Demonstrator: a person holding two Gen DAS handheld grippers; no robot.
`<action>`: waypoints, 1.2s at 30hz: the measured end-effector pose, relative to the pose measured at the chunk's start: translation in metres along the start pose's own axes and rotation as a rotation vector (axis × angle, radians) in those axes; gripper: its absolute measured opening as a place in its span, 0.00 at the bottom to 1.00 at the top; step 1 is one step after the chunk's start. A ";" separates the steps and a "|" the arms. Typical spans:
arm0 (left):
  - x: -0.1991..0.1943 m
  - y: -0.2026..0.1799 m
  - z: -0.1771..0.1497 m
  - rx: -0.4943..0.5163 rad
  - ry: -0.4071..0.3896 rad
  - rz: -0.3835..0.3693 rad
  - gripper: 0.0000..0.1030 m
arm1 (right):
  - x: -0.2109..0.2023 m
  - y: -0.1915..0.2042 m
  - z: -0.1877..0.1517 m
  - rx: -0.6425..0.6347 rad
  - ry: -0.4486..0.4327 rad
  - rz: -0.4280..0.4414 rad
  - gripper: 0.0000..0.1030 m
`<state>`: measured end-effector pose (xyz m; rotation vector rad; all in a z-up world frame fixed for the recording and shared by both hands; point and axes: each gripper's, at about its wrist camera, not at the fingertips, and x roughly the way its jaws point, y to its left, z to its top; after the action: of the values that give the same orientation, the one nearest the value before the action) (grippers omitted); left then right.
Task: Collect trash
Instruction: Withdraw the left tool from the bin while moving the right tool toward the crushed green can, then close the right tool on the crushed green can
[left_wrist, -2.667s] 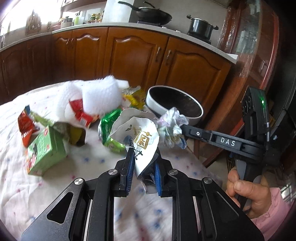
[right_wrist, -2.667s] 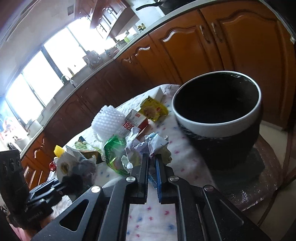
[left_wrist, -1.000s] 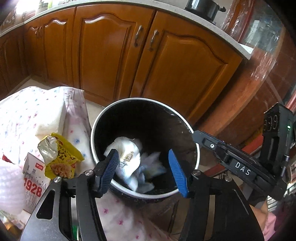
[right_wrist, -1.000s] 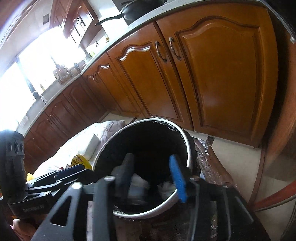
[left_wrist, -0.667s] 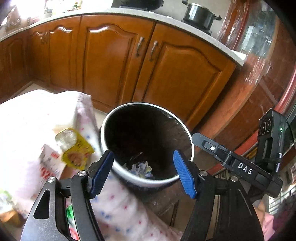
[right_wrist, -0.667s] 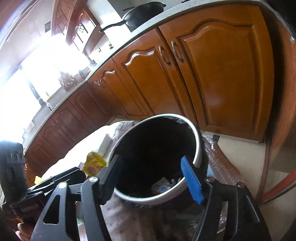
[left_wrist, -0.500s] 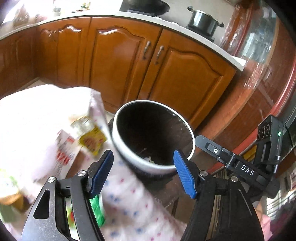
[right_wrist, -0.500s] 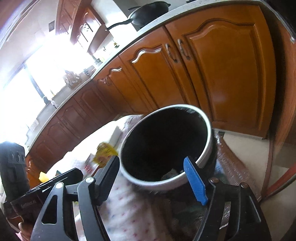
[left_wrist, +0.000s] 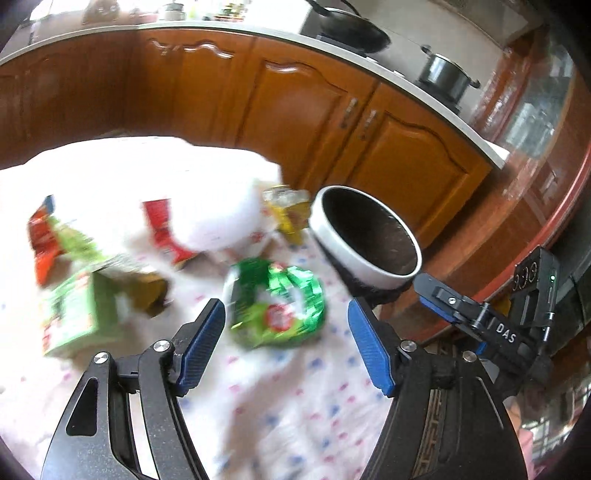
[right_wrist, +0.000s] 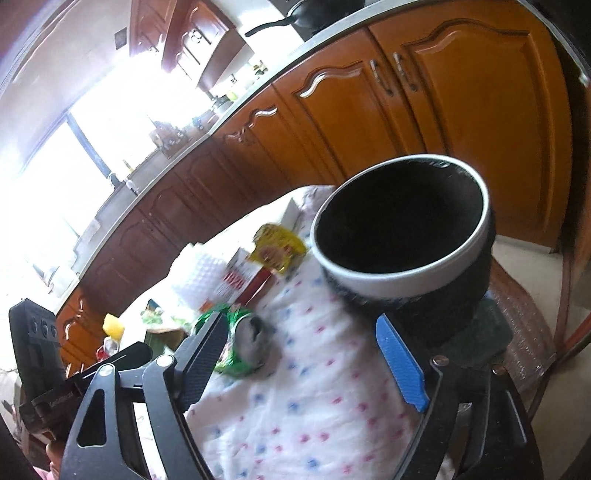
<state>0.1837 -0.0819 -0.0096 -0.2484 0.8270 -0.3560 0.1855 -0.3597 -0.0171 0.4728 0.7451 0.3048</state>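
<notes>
A black bin with a white rim (left_wrist: 384, 269) stands at the table's right end; it also shows in the right wrist view (right_wrist: 373, 280). My left gripper (left_wrist: 284, 332) is open and empty, just short of a crumpled green wrapper (left_wrist: 280, 306) on the dotted tablecloth (left_wrist: 295, 406). My right gripper (right_wrist: 306, 354) is open and empty above the cloth, left of and below the bin. The green wrapper (right_wrist: 236, 332) lies by its left finger. More trash lies behind: a green carton (left_wrist: 74, 314), red wrappers (left_wrist: 162, 229), a yellow packet (right_wrist: 277, 251), white foam netting (right_wrist: 199, 273).
Wooden kitchen cabinets (left_wrist: 295, 99) run behind the table, with a pot (left_wrist: 445, 75) and a pan on the counter. A wooden cabinet stands at the right. The table edge and floor (right_wrist: 524, 251) lie right of the bin. The left wrist view is motion-blurred.
Both grippers let their trash drop into the bin, opened, and pulled back from over it. The left one has swung left toward the green wrapper on the cloth.
</notes>
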 end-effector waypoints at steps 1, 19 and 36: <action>-0.005 0.007 -0.004 -0.012 -0.004 0.010 0.70 | 0.001 0.005 -0.004 -0.003 0.007 0.006 0.82; -0.053 0.103 -0.035 -0.230 -0.070 0.191 0.83 | 0.037 0.053 -0.035 -0.088 0.086 0.036 0.82; -0.013 0.133 -0.017 -0.317 -0.015 0.223 0.88 | 0.080 0.063 -0.029 -0.120 0.137 0.011 0.69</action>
<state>0.1904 0.0434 -0.0588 -0.4487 0.8853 -0.0115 0.2149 -0.2628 -0.0493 0.3454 0.8525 0.3929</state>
